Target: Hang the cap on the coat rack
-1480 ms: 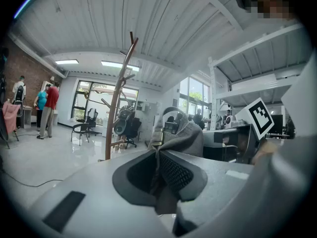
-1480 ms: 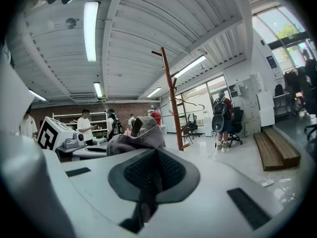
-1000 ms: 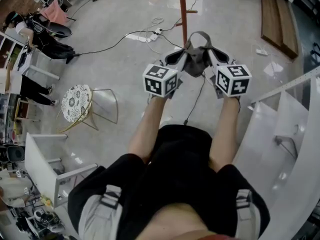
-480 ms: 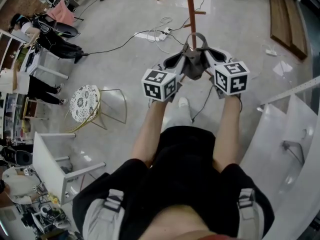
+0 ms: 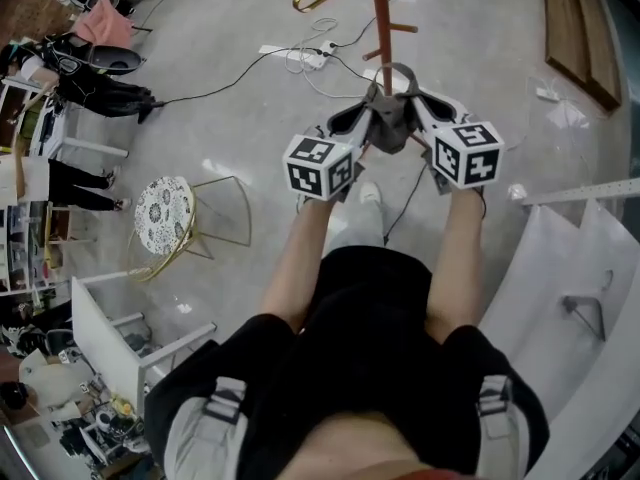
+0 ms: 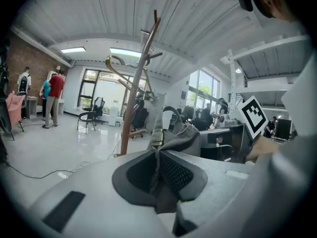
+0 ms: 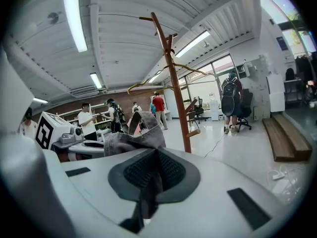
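Carry/approach step, cap not hung yet. The light floor (image 5: 230,118) is far below; nothing carries the things, the cap is in the air.

The coat rack (image 5: 381,18) stands on the floor just ahead of the grippers. Its brown pole rises past them, and the upper pegs (image 7: 146,19) sit well above cap level in both gripper views.

The grey cap (image 5: 390,118) hangs stretched between the two grippers, close to the pole; whether it touches the pole I cannot tell.

The left gripper (image 5: 362,120) is nearly closed, pinching cap fabric by the buckle strap. The right gripper (image 5: 424,110) is likewise clamped narrow on the opposite edge.

Next move, my guess: lift both grippers together to a free peg, keep the cap spread, drop the opening or strap loop over the peg tip, then let go on both sides.
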Demonstrator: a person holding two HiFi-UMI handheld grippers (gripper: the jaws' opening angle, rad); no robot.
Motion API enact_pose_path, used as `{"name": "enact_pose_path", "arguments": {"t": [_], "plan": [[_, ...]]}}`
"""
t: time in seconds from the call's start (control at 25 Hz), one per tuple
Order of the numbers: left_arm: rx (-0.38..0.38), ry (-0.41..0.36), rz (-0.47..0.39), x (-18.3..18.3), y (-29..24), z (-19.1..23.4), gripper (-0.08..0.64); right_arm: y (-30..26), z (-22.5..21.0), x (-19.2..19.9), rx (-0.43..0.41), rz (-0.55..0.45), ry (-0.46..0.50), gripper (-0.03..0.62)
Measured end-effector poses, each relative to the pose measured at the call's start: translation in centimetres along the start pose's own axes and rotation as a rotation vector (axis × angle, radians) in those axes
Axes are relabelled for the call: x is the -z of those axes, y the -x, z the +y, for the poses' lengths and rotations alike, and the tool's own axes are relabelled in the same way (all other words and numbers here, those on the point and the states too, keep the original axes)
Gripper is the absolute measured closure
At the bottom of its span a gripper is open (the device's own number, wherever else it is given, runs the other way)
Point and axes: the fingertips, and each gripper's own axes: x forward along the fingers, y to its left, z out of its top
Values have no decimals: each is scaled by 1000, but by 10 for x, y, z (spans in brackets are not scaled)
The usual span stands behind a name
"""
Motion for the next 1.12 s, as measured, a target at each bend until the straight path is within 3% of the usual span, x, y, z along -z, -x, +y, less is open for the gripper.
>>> {"name": "enact_pose_path", "arguments": {"t": [0.32,0.64,0.96,1.12], "plan": [[52,41,106,8,-84,61,535,-78,-66,8,37,48,-102,594],[62,57,125,12,-136,76,535,-102,-101,8,25,82,-106,594],[-26,91,62,-2,-147,78,535,-108,-127,-13,-60,93,-40,594],[-61,93,39,-8,-160,77,535,-109,-145,-17,-47,89,-51,594]]}}
